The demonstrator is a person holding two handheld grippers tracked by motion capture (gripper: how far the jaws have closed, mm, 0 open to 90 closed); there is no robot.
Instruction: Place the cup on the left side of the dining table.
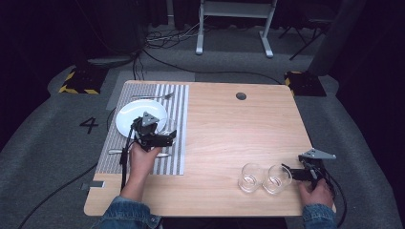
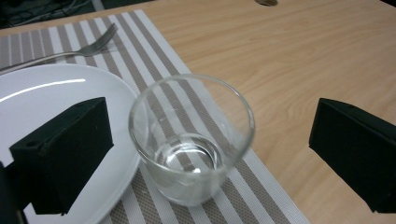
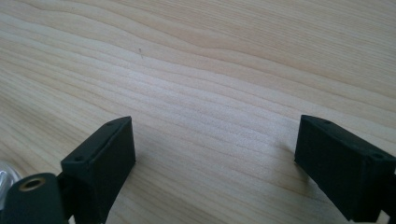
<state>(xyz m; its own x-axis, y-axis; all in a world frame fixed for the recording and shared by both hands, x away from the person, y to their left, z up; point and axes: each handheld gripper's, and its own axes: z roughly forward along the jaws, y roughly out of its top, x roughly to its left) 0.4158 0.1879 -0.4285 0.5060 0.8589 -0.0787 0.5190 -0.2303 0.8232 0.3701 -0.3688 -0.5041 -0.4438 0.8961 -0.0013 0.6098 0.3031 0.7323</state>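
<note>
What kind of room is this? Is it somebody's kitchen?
Probably not a kitchen: more likely a lab or studio set up for recording. The light wooden table stands on grey carpet with loose black cables on the floor, yellow-and-black striped floor blocks beside it, and dark surroundings.

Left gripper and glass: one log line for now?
left gripper: open, jaws clear of glass | glass: upright on placemat beside plate | right gripper: open, empty

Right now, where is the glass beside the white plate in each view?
High view: glass at left centre, on the striped placemat, just right of the plate.
Left gripper view: glass in the centre, between the open jaws, untouched.
Right gripper view: faces bare table wood.
Shared landmark: the plate, left of the glass.
</note>
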